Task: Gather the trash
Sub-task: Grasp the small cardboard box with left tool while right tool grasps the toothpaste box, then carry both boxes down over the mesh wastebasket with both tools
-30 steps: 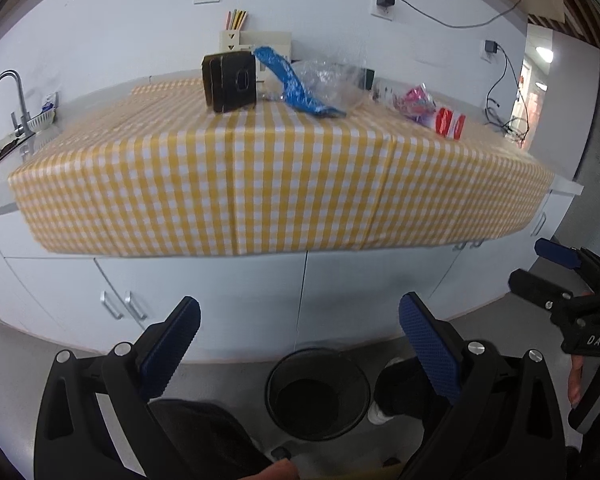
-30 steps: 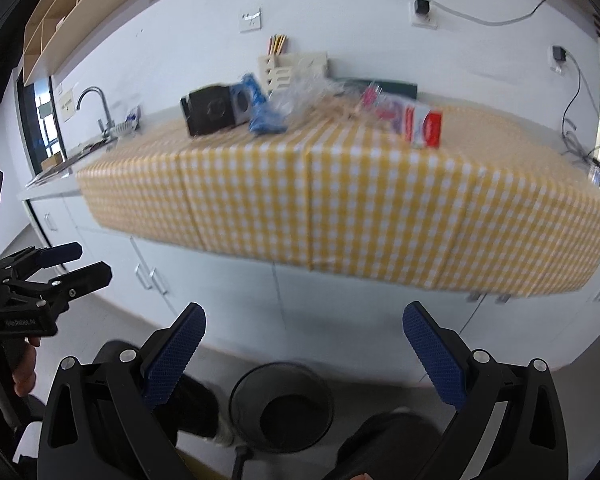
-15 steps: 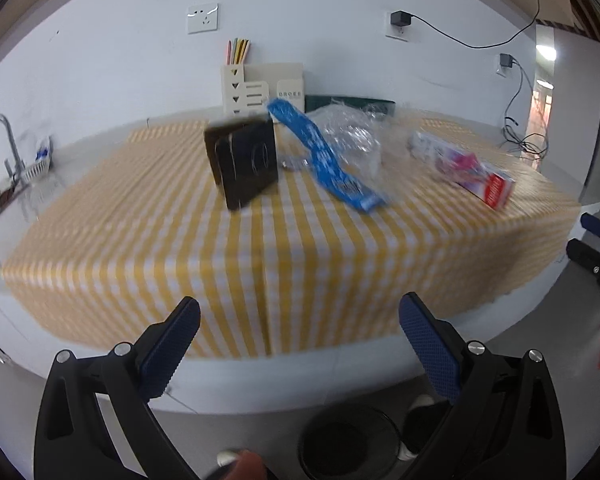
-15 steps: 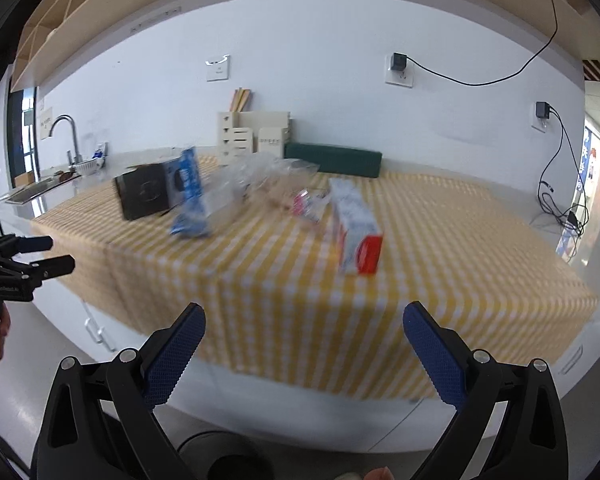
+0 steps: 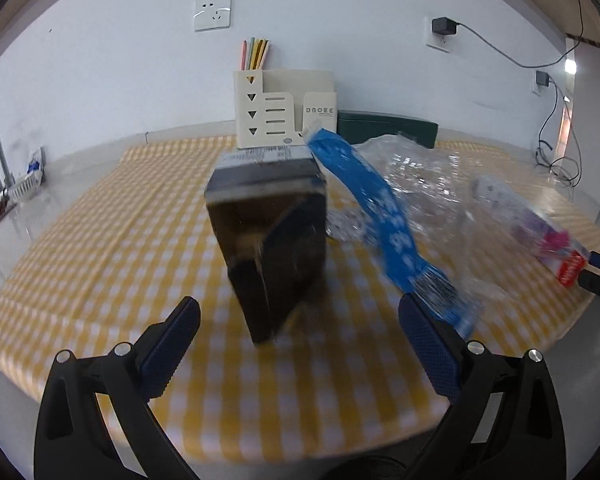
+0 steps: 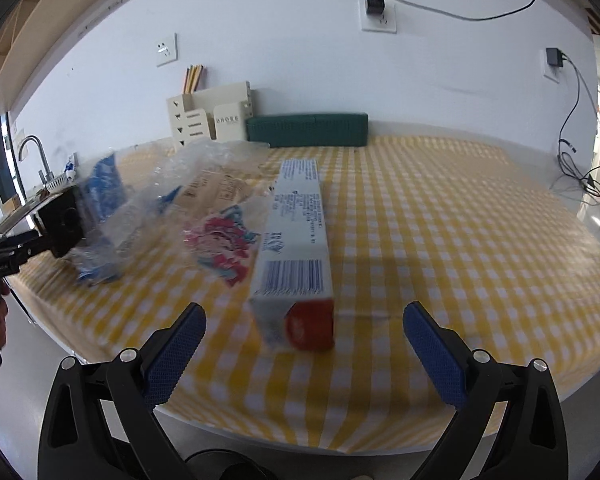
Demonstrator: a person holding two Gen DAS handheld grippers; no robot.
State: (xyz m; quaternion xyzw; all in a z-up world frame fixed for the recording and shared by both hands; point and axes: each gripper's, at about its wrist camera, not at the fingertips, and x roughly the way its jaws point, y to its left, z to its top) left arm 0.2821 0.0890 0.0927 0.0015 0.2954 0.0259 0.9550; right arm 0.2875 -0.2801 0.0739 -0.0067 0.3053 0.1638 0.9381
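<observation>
Straight ahead of the left hand-held gripper (image 5: pixel 299 330), between its wide-spread blue fingers and just beyond the tips, a dark box (image 5: pixel 270 246) stands upright on the yellow-checked tabletop (image 5: pixel 100 248); nothing is gripped. Box looks black-brown, blurred, with a label on top. Right of it, ahead of the right finger, a blue wrapper strip (image 5: pixel 374 216) arcs down over crumpled clear plastic (image 5: pixel 424 176). Further right lies a long white carton (image 5: pixel 528 224) with a red end.

Ahead of the right hand-held gripper (image 6: pixel 305 338), also spread wide and holding nothing, the same white carton (image 6: pixel 296 248) lies flat, its red end and barcode nearest, centred between the fingers, not touched. Left of it sits a pink-and-blue printed wrapper (image 6: pixel 220 244), then the clear plastic (image 6: pixel 180 184) and blue wrapper (image 6: pixel 104 184). Far left the dark box (image 6: pixel 62 220) shows beside the other gripper's tips. Behind stand a cream organizer (image 6: pixel 208 116) and a green case (image 6: pixel 306 130).
</observation>
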